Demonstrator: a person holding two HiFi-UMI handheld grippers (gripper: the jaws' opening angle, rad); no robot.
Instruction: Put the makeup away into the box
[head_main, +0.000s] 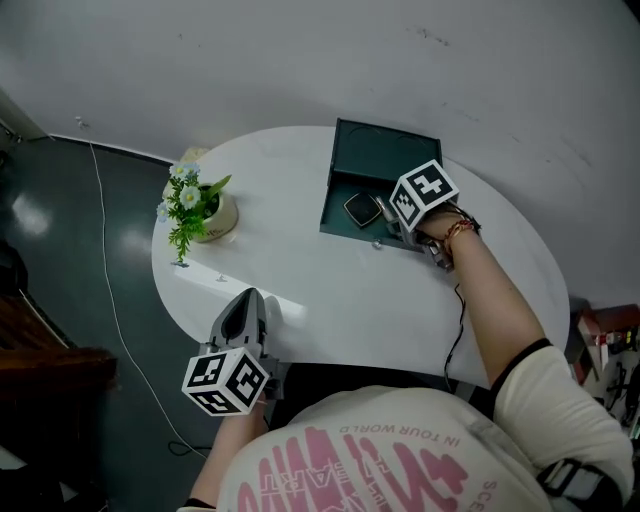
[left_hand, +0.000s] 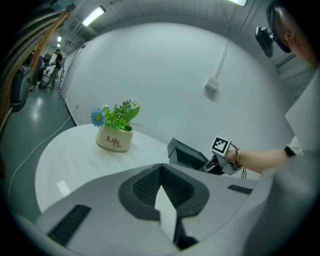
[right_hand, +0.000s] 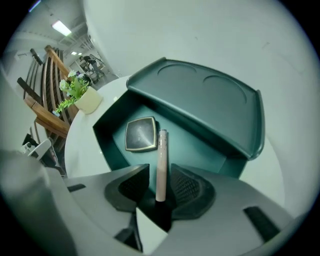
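A dark green box (head_main: 338, 170) stands open on the round white table (head_main: 300, 275), its lid (right_hand: 205, 100) tipped back. A square dark compact (right_hand: 140, 134) lies on the box floor, and the same compact (head_main: 361, 209) shows in the head view. My right gripper (right_hand: 160, 182) points steeply down into the box. A slim pink tube with a black cap (right_hand: 161, 160) lies between its jaws with small gaps on both sides. My left gripper (head_main: 245, 300) rests at the table's near edge, shut and empty.
A cream flowerpot with green leaves and blue flowers (head_main: 205, 205) stands at the table's left. A cable runs over the dark floor on the left. Wooden chairs (right_hand: 47, 100) stand beyond the table. A wall rises right behind the box.
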